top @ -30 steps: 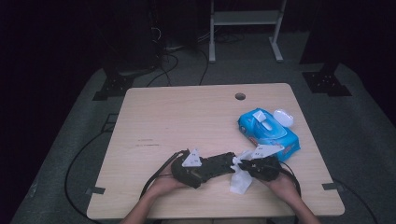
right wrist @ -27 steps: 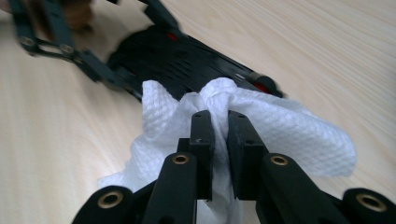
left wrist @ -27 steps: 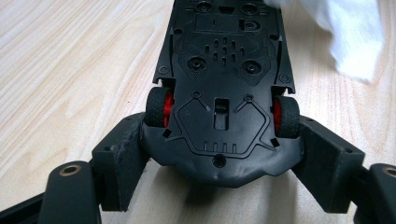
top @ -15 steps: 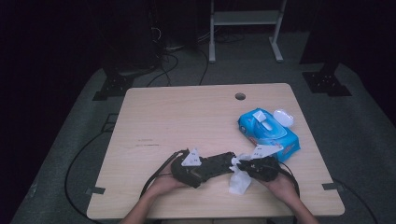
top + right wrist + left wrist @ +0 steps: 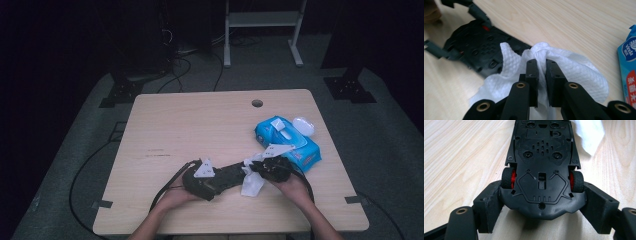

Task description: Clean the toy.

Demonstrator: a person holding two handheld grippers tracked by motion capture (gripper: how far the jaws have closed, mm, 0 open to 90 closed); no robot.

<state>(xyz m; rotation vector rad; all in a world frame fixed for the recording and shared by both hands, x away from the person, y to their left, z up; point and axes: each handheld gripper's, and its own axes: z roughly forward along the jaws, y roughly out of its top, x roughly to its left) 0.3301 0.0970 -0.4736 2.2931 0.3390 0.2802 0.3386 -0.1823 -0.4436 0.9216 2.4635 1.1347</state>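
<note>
The left gripper (image 5: 541, 220) clamps the rear end of a toy car (image 5: 542, 162) that lies belly-up, its black underside facing the camera and its red-hubbed wheels just inside the jaws; turned over and held this way, the chassis is steadied and laid bare, which I judge is so it can be wiped; in the high view the car (image 5: 231, 175) sits near the front edge of the table (image 5: 200, 125), between the person's two hands. The right gripper (image 5: 541, 67) is closed tight on a bunched fold of white wet wipe (image 5: 576, 67), pinched at the gather so the loose cloth drapes over the far end of the car's underside and touches it; that hold leaves a soft pad free to rub with. To the right, near the right hand, lies a blue pack of wipes (image 5: 287, 142) with its white lid (image 5: 304, 126) flipped open; a white sheet seems to stand up from the opening, though how full the pack is cannot be told.
</note>
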